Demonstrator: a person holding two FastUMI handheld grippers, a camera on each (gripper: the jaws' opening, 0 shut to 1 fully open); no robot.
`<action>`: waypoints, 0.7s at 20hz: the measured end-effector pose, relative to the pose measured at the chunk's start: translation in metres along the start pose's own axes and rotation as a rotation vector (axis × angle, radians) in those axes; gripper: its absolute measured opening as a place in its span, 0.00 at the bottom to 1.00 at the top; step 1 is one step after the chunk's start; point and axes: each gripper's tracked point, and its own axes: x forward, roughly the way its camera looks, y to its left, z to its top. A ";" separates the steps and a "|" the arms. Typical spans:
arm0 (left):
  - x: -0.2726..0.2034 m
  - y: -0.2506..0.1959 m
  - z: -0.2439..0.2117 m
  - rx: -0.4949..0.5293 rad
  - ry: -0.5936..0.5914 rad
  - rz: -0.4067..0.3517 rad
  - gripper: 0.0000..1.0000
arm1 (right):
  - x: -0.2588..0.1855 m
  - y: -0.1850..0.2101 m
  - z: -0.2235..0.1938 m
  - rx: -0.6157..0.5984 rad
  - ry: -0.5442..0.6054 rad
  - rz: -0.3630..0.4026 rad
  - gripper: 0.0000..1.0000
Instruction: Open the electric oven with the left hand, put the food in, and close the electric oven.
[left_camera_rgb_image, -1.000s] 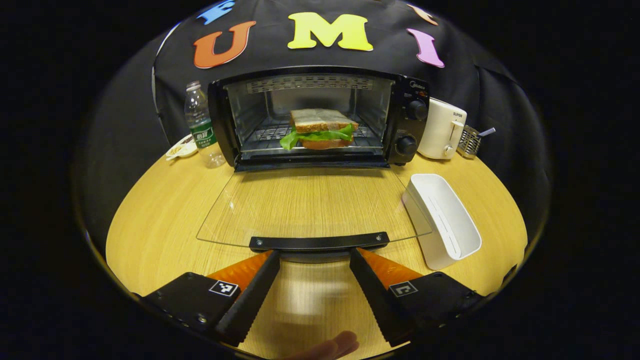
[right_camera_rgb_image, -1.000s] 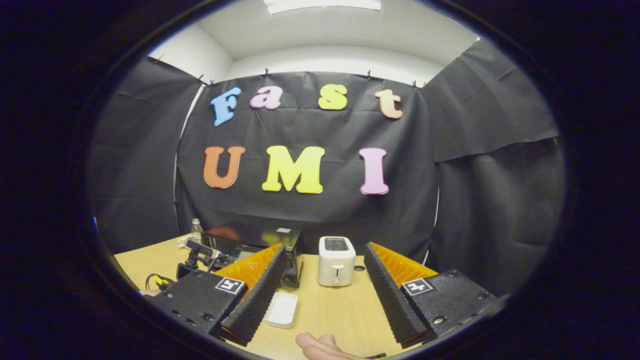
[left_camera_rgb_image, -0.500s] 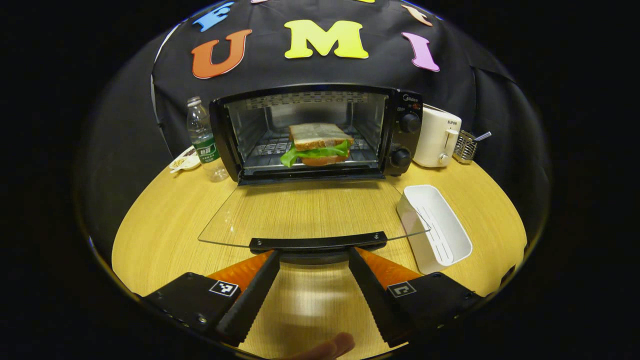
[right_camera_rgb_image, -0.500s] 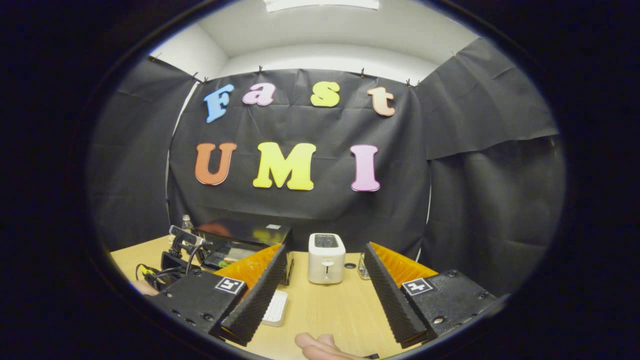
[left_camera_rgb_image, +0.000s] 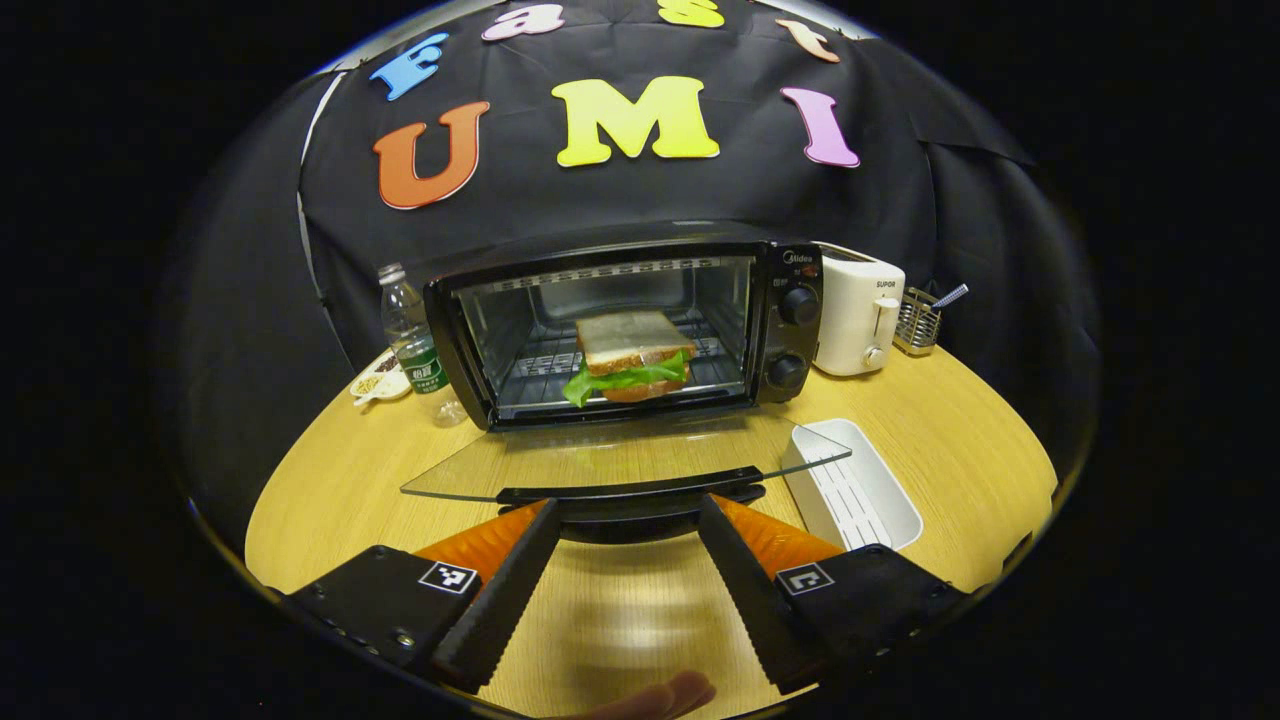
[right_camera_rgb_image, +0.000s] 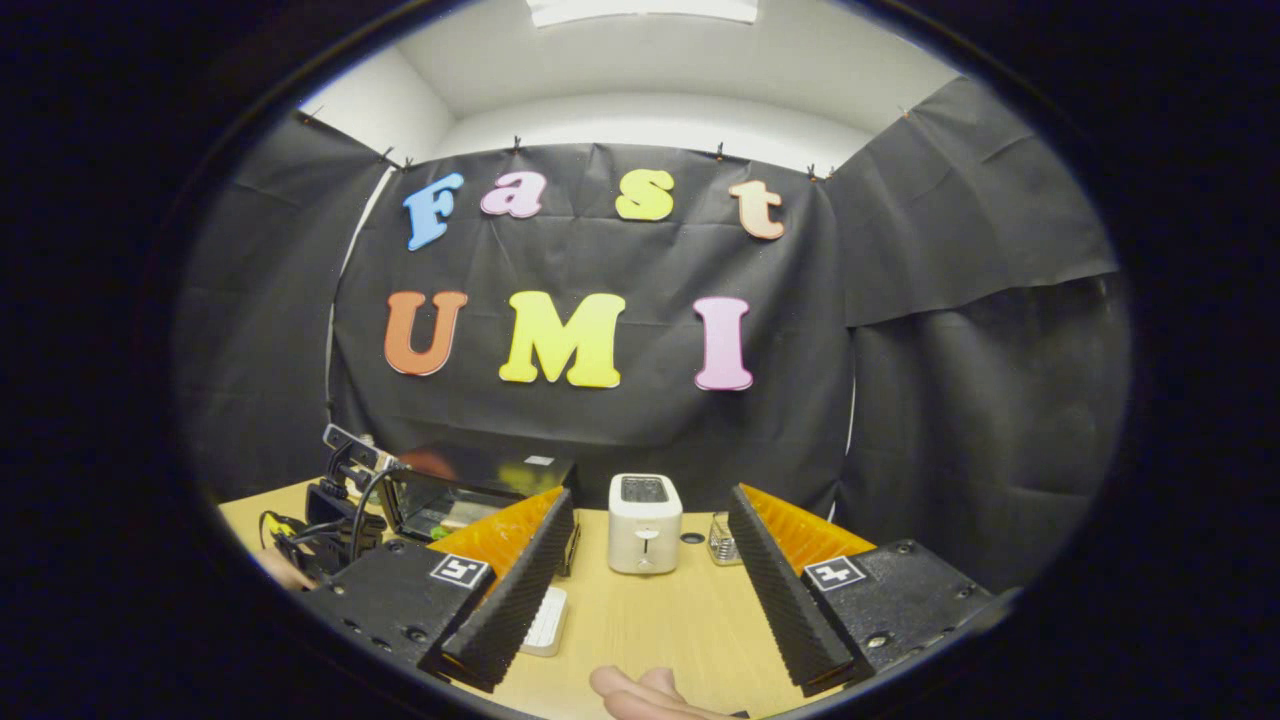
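- Oven (left_camera_rgb_image: 640, 330) mouth faces left gripper (left_camera_rgb_image: 625, 515); glass door (left_camera_rgb_image: 620, 465) partly raised.
- Sandwich (left_camera_rgb_image: 632, 355) on the oven rack.
- Left fingers wide under door handle (left_camera_rgb_image: 630, 492); contact unclear.
- Right gripper (right_camera_rgb_image: 650, 540) wide apart, empty.

The electric oven (left_camera_rgb_image: 620, 335) carries a brand mark "Midea" above its upper knob. Just beside the oven, the white toaster (left_camera_rgb_image: 858, 313) reads "SUPOR" near its top. The water bottle's (left_camera_rgb_image: 413, 340) label is illegible.

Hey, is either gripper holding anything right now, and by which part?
Neither grips anything. The left gripper, open, meets the oven door at its handle.
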 end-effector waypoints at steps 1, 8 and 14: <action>0.000 0.001 0.008 -0.001 -0.023 0.003 0.93 | -0.001 0.000 0.001 0.000 -0.004 -0.001 0.95; 0.004 0.006 0.059 -0.040 -0.153 0.007 0.98 | 0.000 -0.016 0.005 -0.029 -0.022 -0.050 0.95; 0.027 0.021 0.116 -0.078 -0.306 0.025 0.98 | -0.017 -0.018 0.010 -0.034 -0.013 -0.051 0.95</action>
